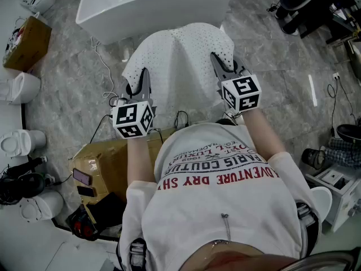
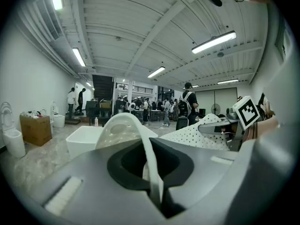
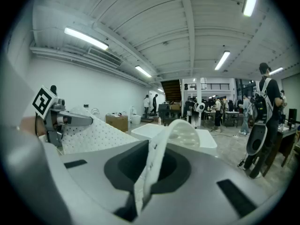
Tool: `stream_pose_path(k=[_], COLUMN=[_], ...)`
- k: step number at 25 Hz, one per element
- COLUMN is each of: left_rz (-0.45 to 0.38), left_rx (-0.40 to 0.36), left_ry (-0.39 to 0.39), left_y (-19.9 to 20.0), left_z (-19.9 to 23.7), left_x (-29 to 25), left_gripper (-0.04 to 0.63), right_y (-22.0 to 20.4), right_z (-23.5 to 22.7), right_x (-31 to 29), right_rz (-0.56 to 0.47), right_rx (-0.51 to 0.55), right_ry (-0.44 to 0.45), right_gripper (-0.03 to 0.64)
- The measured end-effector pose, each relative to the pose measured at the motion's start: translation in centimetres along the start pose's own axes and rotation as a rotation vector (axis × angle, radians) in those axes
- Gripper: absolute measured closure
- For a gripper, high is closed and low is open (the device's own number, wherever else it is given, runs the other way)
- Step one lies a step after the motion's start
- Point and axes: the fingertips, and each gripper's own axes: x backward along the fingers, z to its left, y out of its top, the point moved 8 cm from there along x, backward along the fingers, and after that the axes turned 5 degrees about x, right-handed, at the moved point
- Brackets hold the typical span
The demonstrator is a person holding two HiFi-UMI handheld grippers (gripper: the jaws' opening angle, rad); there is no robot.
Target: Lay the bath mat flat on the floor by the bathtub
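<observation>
The white bath mat (image 1: 179, 61), dotted with small holes, hangs spread in the air between my two grippers, in front of the white bathtub (image 1: 152, 4). My left gripper (image 1: 141, 81) is shut on the mat's near left edge, and my right gripper (image 1: 221, 65) is shut on its near right edge. In the left gripper view a fold of the mat (image 2: 149, 165) runs up between the closed jaws, with the bathtub (image 2: 84, 138) beyond. The right gripper view shows the same: the mat's edge (image 3: 151, 170) is pinched, and the bathtub (image 3: 206, 142) lies ahead.
A cardboard box (image 1: 104, 160) with phones on it sits at my lower left. Toilets (image 1: 20, 86) line the left wall, and cables (image 1: 104, 66) trail over the marble floor. More boxes and gear stand at the right. People stand far off in the hall (image 2: 187, 102).
</observation>
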Motion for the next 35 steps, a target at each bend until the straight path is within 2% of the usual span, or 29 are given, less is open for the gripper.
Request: stream_pose_path(k=[16, 22, 28, 35], left_rz=[0.004, 0.037, 0.078, 0.114], left_rx=[0.056, 0.088, 0.098, 0.106], left_ry=[0.008, 0.030, 0.062, 0.128], left_y=[-0.4, -1.5, -1.5, -0.3], left_z=[2.6, 3.2, 4.2, 7.9], left_x=[-0.7, -2.6, -6.8, -14.1], left_gripper=[0.578, 0.578, 0.578, 0.578], right_y=[0.3, -0.6, -1.8, -2.1], right_z=[-0.1, -1.3, -4.3, -9.0], right_x=[-2.1, -4.3, -8.5, -17.4], right_rz=[0.027, 0.061, 0.094, 0.114], right_rx=[-0.033, -0.037, -0.064, -0.086], right_ry=[-0.008, 0.021, 0.065, 0.140], right_gripper=[0.598, 0.600, 0.600, 0.600])
